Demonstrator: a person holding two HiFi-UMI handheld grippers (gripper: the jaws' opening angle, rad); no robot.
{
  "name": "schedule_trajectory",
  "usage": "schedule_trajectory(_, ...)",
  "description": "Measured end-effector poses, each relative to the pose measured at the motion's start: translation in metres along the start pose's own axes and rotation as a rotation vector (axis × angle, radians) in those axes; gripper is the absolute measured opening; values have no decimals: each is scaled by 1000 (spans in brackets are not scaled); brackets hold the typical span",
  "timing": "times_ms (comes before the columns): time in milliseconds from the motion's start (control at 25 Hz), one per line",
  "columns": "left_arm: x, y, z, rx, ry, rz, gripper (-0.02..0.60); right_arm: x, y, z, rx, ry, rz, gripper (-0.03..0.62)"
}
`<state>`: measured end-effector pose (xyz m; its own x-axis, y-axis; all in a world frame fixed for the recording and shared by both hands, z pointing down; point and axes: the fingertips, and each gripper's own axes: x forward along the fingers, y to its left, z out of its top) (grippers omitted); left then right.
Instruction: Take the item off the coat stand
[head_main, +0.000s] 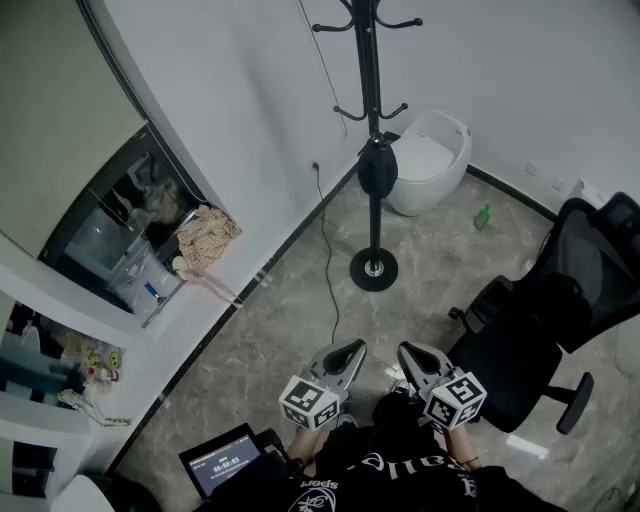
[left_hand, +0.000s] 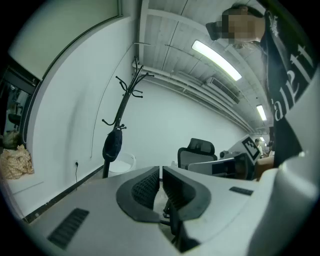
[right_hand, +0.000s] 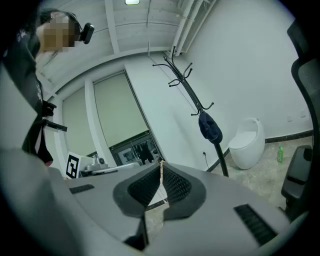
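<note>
A tall black coat stand (head_main: 374, 180) rises from a round base on the floor ahead of me. A dark cap (head_main: 378, 167) hangs from one of its lower hooks; it also shows in the left gripper view as the cap (left_hand: 112, 144) and in the right gripper view as the cap (right_hand: 210, 128). My left gripper (head_main: 352, 352) and right gripper (head_main: 411, 356) are held low, close to my body and far short of the stand. Both are shut with nothing between the jaws: left gripper (left_hand: 161, 172), right gripper (right_hand: 160, 168).
A white rounded bin (head_main: 432, 160) stands by the wall behind the stand. A black office chair (head_main: 545, 320) is at my right. A cable (head_main: 327, 250) trails across the floor from a wall socket. A shelf with clutter (head_main: 160, 240) lines the left wall.
</note>
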<state>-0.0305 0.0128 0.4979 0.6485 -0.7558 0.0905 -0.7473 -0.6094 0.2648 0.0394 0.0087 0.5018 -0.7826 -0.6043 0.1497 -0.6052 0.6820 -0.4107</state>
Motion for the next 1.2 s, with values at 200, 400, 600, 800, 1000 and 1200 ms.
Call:
schedule_trajectory(200,41,6,14,-5,-9,18,6,3,-33,29,-11,10,13,23)
schedule_trajectory(400,82,14,27,-4,-22,46,6,7,-66,52,-23,14,40,23)
schedule_trajectory(600,113,18,26,-16,-27,82,6,5,-92,62,-34,40,79,23)
schedule_trajectory(800,132,21,21,-11,-10,108,6,5,-116,64,-21,43,92,23)
schedule_trajectory(1000,144,39,31,17,0,125,6,15,-127,62,6,36,103,23)
schedule_trajectory(1200,177,80,54,30,-26,135,8,31,-143,69,9,47,86,23)
